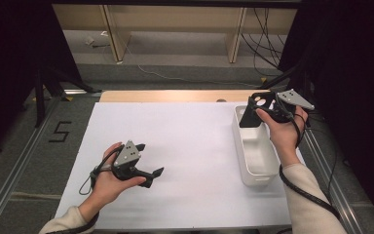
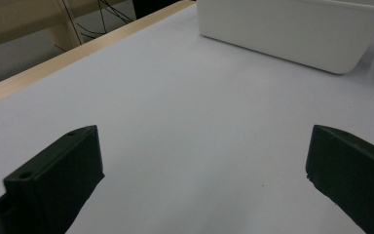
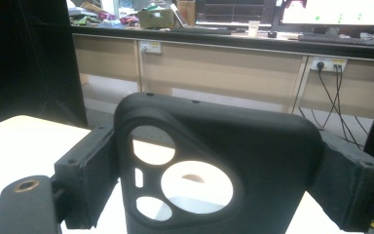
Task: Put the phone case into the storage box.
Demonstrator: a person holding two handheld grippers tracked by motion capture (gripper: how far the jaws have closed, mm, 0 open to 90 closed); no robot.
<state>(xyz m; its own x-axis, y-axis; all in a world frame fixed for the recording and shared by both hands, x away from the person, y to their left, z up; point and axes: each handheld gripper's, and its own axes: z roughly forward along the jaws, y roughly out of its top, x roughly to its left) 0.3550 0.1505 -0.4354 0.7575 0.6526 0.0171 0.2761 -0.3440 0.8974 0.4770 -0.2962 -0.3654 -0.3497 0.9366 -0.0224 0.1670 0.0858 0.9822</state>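
Tongs in the left hand [image 1: 148, 176] sit low over the near part of the white desk [image 1: 185, 141], jaws spread wide with bare desk between them. Farther off on the right stands a white tub [image 1: 253, 161], its near end showing nothing inside. Above its far end, the right tongs [image 1: 260, 111] are clamped on a black phone case [image 3: 253, 161] with round camera cutouts, held upright.

The black phone case [image 3: 214, 170] in my right hand-held gripper [image 1: 259, 109] is matte, with rounded corners and a raised camera panel cut by several round holes. It stands upright, clamped by its sides, above the far end of the white bin [image 1: 258, 163].
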